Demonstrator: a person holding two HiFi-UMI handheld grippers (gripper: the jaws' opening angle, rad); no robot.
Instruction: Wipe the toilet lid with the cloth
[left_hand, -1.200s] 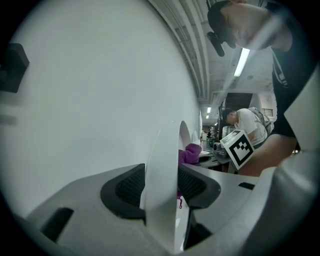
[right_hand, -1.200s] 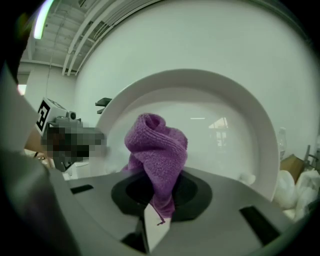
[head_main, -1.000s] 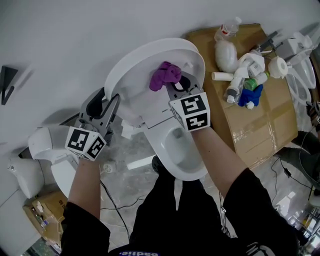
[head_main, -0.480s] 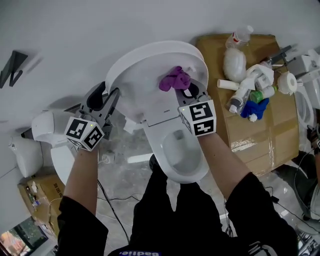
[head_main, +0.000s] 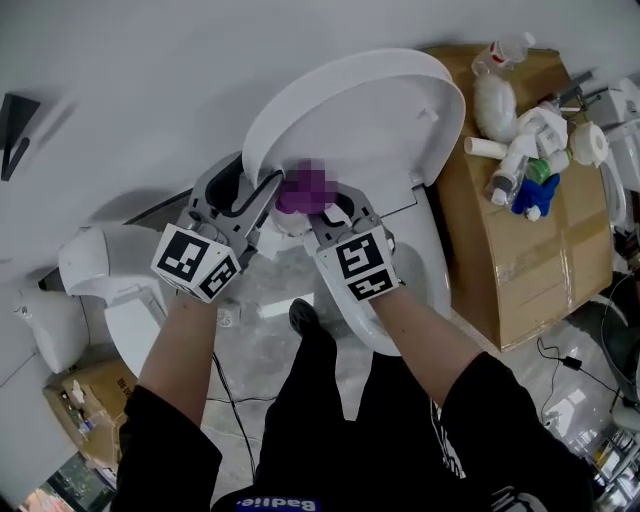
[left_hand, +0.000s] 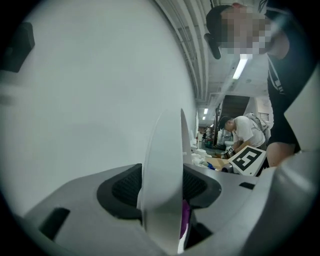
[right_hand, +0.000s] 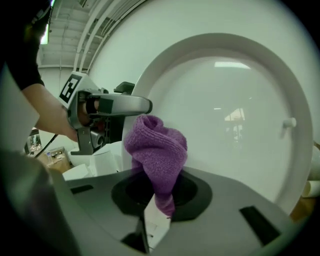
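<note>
The lid (head_main: 385, 115) is standing raised above the bowl (head_main: 428, 262), its inner face showing. The left gripper (head_main: 262, 198) is clenching the lid's left edge; in the left gripper view the white rim (left_hand: 162, 170) is sitting squeezed between both jaws. The right gripper (head_main: 322, 203) is grasping the purple cloth (head_main: 303, 190), with the jaws pinching its lower end and the bunched top sticking out. The cloth (right_hand: 157, 150) is lying against the lid's inner face (right_hand: 235, 115) at that same left edge, just beside the left gripper's tips (right_hand: 146, 105). A box (head_main: 520, 230) is sitting right of the bowl, carrying bottles (head_main: 525, 150).
</note>
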